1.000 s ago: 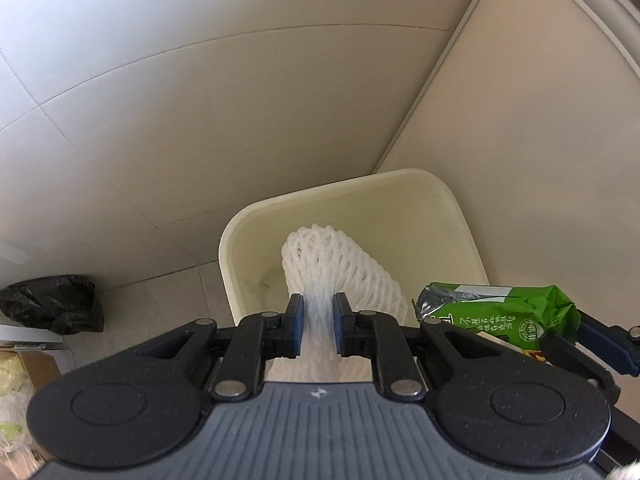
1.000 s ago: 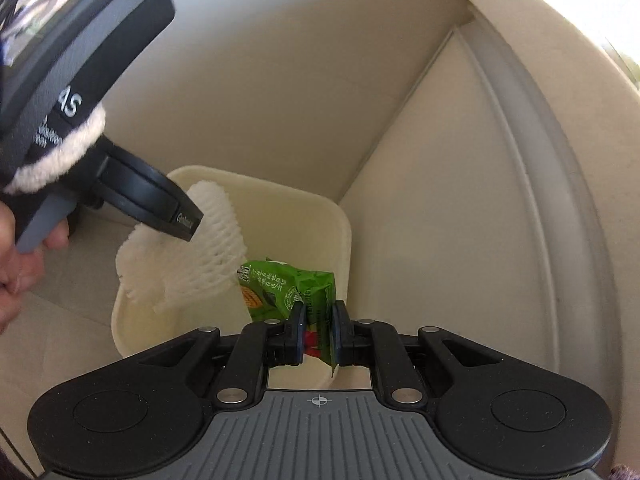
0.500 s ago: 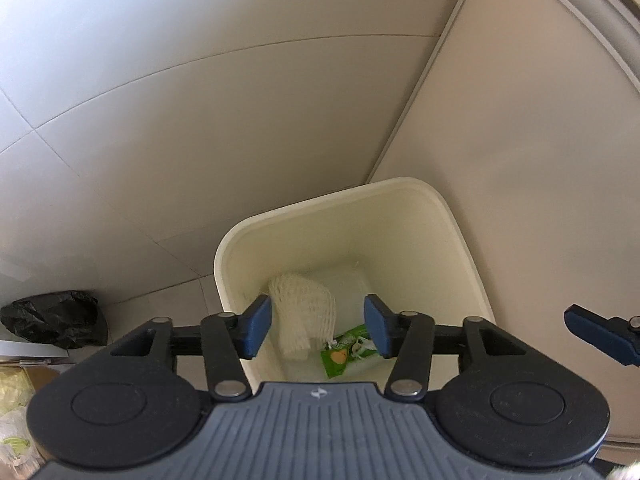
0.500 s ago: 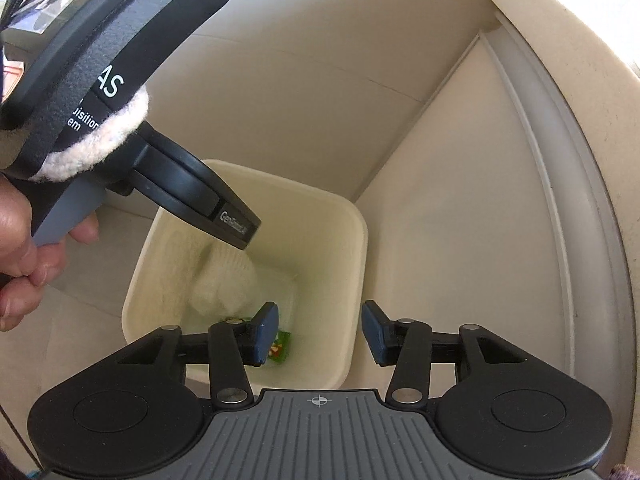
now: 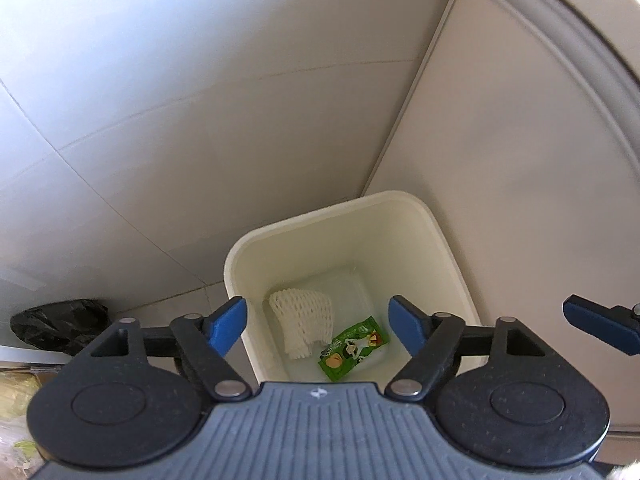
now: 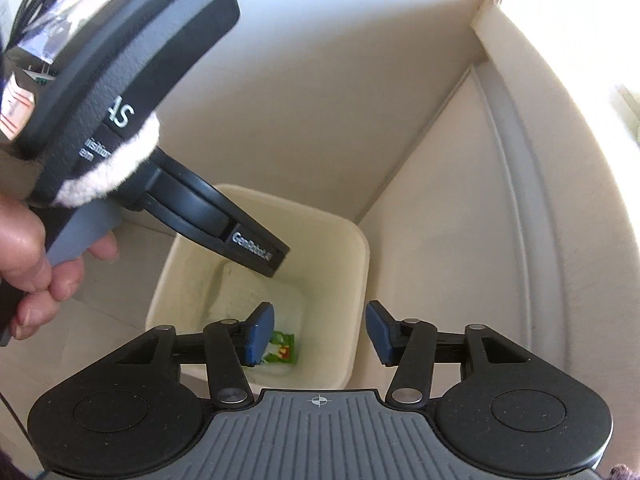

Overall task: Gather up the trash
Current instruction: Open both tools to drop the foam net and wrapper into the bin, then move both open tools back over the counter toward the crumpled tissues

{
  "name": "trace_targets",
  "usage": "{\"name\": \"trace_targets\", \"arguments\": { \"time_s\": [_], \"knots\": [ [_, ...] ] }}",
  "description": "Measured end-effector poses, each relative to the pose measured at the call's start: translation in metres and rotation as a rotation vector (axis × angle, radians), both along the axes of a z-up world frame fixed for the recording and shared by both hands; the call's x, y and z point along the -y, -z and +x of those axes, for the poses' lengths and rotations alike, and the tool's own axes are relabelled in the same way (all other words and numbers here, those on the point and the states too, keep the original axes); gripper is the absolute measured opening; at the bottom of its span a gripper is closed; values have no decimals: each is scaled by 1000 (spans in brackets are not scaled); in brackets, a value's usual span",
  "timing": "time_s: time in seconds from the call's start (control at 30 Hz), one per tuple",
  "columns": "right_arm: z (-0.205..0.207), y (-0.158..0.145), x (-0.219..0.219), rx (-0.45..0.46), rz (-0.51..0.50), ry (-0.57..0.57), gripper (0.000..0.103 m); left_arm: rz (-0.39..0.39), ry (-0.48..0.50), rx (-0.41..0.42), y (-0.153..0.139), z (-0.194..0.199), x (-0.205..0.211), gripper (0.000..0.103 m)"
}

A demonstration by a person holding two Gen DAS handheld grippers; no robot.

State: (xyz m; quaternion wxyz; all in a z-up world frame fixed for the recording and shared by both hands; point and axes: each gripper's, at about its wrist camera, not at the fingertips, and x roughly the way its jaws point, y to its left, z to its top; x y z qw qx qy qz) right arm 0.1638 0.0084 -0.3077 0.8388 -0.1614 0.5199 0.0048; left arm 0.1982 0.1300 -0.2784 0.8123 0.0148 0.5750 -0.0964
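- Left gripper [image 5: 318, 322] is held above the cream bin [image 5: 448, 248]; its fingers [image 5: 226, 324] are spread wide and opening further, with nothing between them.
- Right gripper [image 6: 320, 332] is held above the same bin, near its right wall; its fingers [image 6: 260, 334] are about half spread and opening, and nothing is gripped.
- White foam net [image 5: 302, 320] is seen lying on the bin floor, crumpled, on the left side.
- Green snack wrapper [image 5: 352, 348] is seen flat on the bin floor, just beside the net on the right, edges touching or nearly so.
- In the right wrist view the wrapper [image 6: 282, 348] is partly hidden behind the left-side finger; the net is a pale blur under the left gripper body.
- Both items are judged deposited; this drop step looks done.
- Handling, judged: net is very light, soft and springy; it is best pinched across a bunched fold, and a light squeeze should be enough.
- Handling, judged: wrapper is thin, light, slick film; it is best pinched at a crimped end seam, since the flat face could slide out.
- Black bag [image 5: 60, 326] is seen on the floor left of the bin, well apart; whether it counts as trash cannot be told.
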Motion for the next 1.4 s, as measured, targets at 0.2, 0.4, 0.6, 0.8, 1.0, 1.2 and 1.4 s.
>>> {"name": "trace_targets", "arguments": {
  "time_s": [0.2,0.4,0.6,0.8,1.0,1.2,1.4],
  "knots": [
    [-10,-23,-1,23,16,-24,60,22,15,23,-15,-4,3,83],
    [-18,-44,-3,60,45,-34,74,30,11,49,-38,-11,3,93],
    [-36,-72,-6,102,67,-56,81,49,17,87,-64,-23,8,100],
    [-54,-105,-3,151,103,-59,87,64,20,112,-85,-32,7,102],
    [-65,-131,6,191,140,-48,89,69,17,134,-99,-42,6,102],
    [-79,-152,24,215,177,-18,93,75,0,125,-123,-53,12,102],
    [-97,-173,54,255,180,20,95,43,0,145,-146,-60,20,102]
  ]
}}
